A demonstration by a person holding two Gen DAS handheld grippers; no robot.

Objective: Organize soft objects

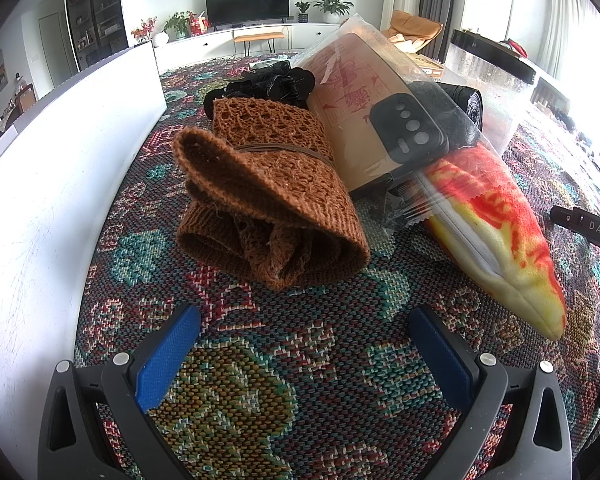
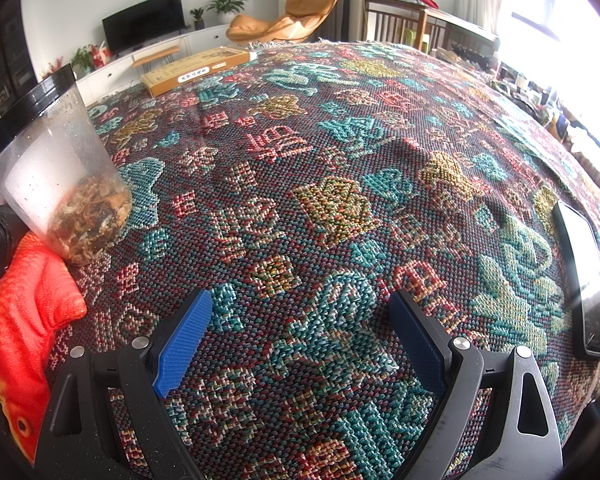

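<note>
Two grippers hover over the patterned desk cloth (image 2: 340, 160), both with jaws spread wide and holding nothing. The left gripper (image 1: 304, 340) faces the rolled brown knit (image 1: 260, 196), which lies just ahead beside a white box wall (image 1: 60, 184). Right of the knit, a plush fish (image 1: 504, 232) lies partly under a plastic-wrapped package (image 1: 364, 92) with a phone (image 1: 412, 128) on top. The right gripper (image 2: 300, 332) points at bare cloth, the fish (image 2: 24, 320) and a clear jar (image 2: 56, 176) off to its left. The step looks like the approach; next, the left gripper would need to advance and close on the knit's near fold
</note>
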